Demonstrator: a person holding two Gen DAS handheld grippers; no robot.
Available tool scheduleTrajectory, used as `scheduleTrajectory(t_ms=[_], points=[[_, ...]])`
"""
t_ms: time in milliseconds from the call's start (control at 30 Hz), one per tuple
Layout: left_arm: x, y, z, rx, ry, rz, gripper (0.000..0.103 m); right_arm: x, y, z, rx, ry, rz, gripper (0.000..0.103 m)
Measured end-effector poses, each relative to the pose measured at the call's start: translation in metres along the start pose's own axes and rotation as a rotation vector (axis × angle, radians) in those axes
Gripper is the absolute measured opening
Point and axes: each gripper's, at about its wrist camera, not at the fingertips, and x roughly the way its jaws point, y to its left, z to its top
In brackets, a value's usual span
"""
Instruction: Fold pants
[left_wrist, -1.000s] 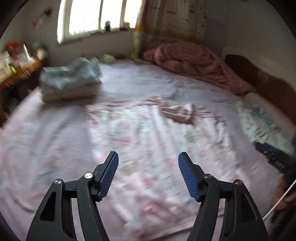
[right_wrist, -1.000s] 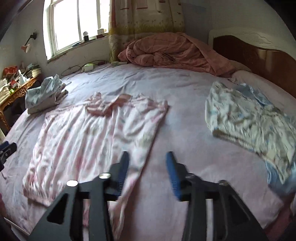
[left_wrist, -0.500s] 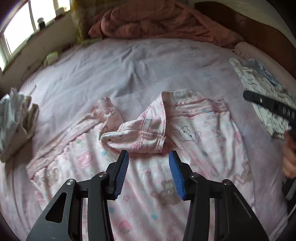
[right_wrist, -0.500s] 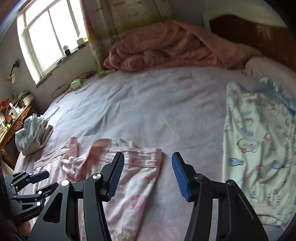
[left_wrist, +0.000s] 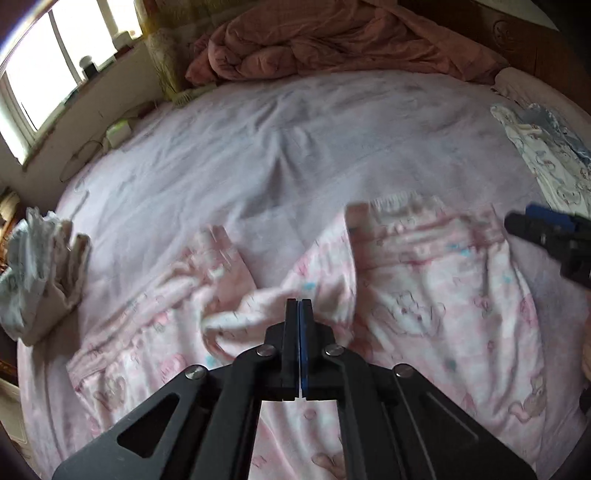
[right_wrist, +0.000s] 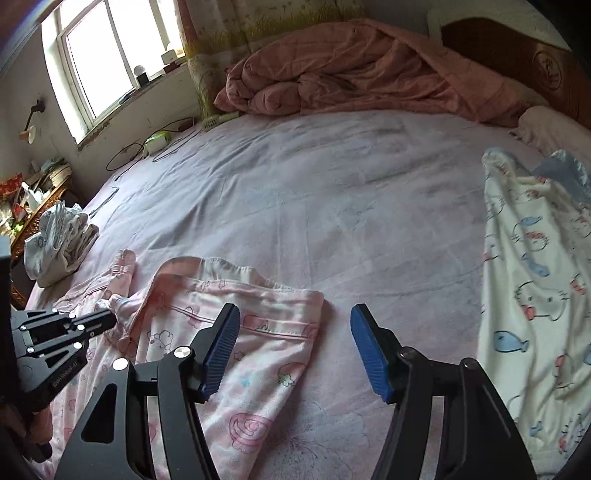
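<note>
Left gripper (left_wrist: 299, 306) pinched on bunched fold of pink cartoon-print cotton pants (right_wrist: 258, 354), lower centre of frame; right gripper (right_wrist: 295, 347) jaws opening over waistband corner. Step: straightening; next, right-side grasp.

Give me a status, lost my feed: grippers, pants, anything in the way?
Left gripper shut on the pants' flipped-over fold. Right gripper opening, nothing gripped, over the waistband corner. Pants spread out, unfolded. White blanket lies clear, off right.

Pink cartoon-print pants (right_wrist: 258, 354), lilac sheet (right_wrist: 332, 206), salmon quilt (right_wrist: 351, 70)
</note>
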Motion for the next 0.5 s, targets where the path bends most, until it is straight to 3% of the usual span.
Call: scheduleTrajectory(t_ms=[67,233,333,400,433,500], points=[[0.000,0.007,0.012,-0.034,-0.010,0.004,0.000,0.007,-0.006,-0.001,0.020,0.015,0.029,0.064],[0.001,0.013,0.018,-0.047,0.079,-0.045,0.004,0.024,-0.018,0.000,0.097,0.065,0.104,0.064],[-0.003,0.004,0.010,-0.008,0.090,-0.021,0.028,0.034,-0.019,-0.001,0.094,0.072,0.105,0.062],[-0.003,-0.002,0.005,0.000,0.106,-0.028,0.036,0.039,-0.017,-0.002,0.082,0.081,0.101,0.042],[-0.002,-0.005,0.003,0.007,0.116,-0.030,0.036,0.043,-0.015,-0.004,0.075,0.101,0.104,0.022],[0.002,-0.010,-0.001,0.015,0.135,-0.024,0.036,0.044,-0.015,-0.006,0.070,0.101,0.089,0.009]])
